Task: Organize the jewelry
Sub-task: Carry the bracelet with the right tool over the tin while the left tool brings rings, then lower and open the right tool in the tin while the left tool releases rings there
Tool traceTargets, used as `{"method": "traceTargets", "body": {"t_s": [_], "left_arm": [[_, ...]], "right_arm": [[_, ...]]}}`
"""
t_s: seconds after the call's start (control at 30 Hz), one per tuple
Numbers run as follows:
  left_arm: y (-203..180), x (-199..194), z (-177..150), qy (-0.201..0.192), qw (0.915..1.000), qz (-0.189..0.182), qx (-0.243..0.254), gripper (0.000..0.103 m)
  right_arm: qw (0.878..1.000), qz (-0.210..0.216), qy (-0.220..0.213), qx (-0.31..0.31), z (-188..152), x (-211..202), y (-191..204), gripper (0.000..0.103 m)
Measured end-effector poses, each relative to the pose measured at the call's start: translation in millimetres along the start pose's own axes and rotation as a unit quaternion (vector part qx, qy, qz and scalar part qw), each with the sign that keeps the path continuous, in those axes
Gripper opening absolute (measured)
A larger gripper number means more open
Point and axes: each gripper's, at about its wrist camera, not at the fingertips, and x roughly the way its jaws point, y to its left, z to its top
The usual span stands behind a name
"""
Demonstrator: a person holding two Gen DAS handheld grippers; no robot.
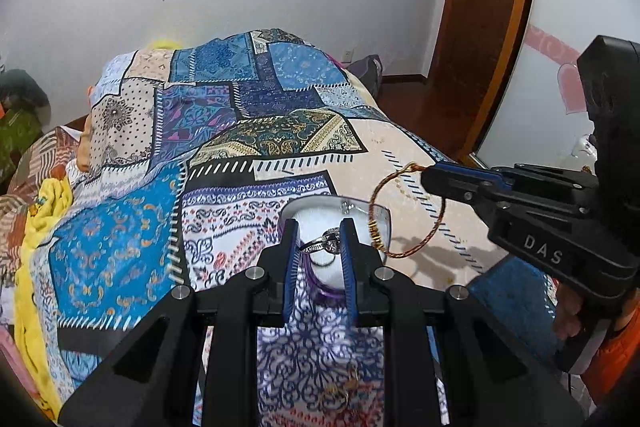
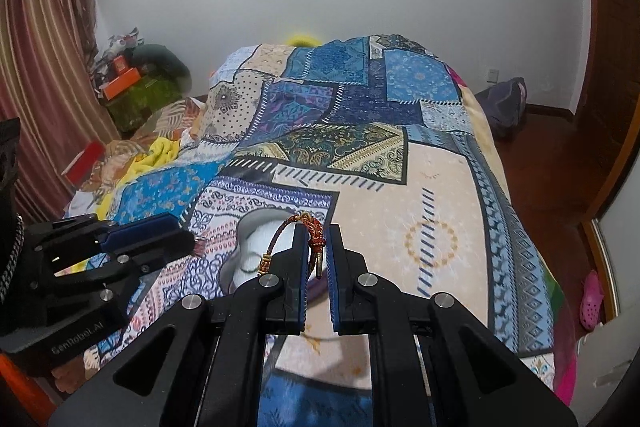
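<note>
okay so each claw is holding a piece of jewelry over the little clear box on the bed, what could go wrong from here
1. The left claw grips the silver ring only at its edges; it may slip out onto the patterned bedspread.
2. The right claw pinches the corded bracelet at one spot, so its hanging loop might catch the clear box rim.
3. The soft bed could let the box tip.

"DAS" in white letters on black plastic right gripper (image 1: pixel 427 174) body. "GenRobot.AI" in pale letters on black plastic left gripper (image 2: pixel 192 242) body, lower left. Red wall sticker unreadable.
</note>
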Motion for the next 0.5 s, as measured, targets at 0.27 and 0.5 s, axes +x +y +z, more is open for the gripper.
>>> {"method": "traceTargets", "body": {"t_s": [0.27,0.5], "left_arm": [[7,27,9,0.013,0.9999,-0.008,-0.003,0.019],[11,53,13,0.033,0.9992,-0.021,-0.005,0.019]], "right_arm": [[1.000,0.016,0.019,-0.003,4,23,-1,0.008],[0.999,0.024,0.048,-0.004,0,42,-4,0.008]]}}
